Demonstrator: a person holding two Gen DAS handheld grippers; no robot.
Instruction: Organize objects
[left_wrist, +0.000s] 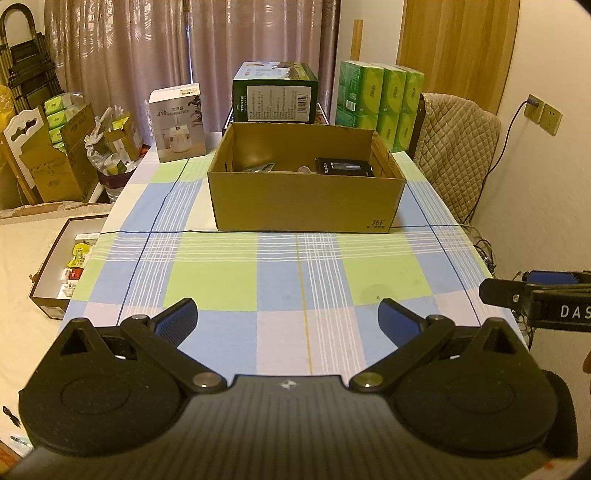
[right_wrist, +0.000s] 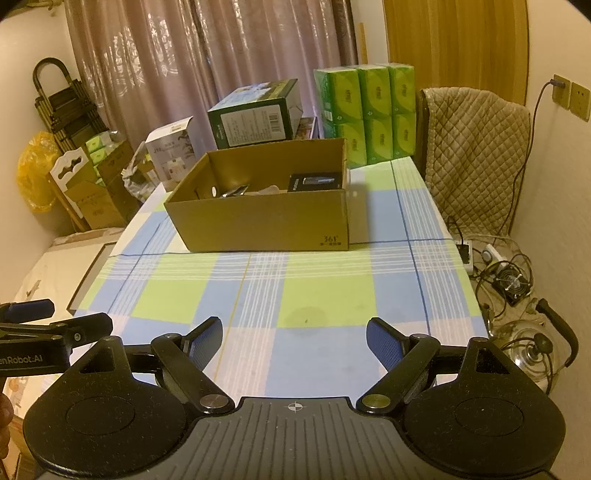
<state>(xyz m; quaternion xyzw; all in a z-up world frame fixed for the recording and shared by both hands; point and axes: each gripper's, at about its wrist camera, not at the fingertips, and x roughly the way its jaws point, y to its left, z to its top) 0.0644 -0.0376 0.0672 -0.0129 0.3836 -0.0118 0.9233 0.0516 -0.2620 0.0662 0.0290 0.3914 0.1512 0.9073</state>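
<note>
Cardboard shoebox (left_wrist: 306, 199) is seen mid-table on checked tablecloth (left_wrist: 207, 284), holding a black box (left_wrist: 343, 167) at its right end plus what may be clippers, blurred. Left gripper (left_wrist: 288, 317) and right gripper (right_wrist: 294, 339) are held wide apart over near edge, nothing gripped.

Cardboard box (left_wrist: 306, 199) sits mid-table on the checked cloth (left_wrist: 258, 280), with open cloth in front of it. Inside it, a small dark box (left_wrist: 345, 167) lies at the right. Behind the cardboard box stands a carton (left_wrist: 275, 96); left of that, a humidifier box (left_wrist: 179, 123); right of it, stacked tissue packs (left_wrist: 380, 101). Off the table's right edge, a padded chair (right_wrist: 476, 155); off the left, down low, a tray of small items (left_wrist: 62, 269).
</note>
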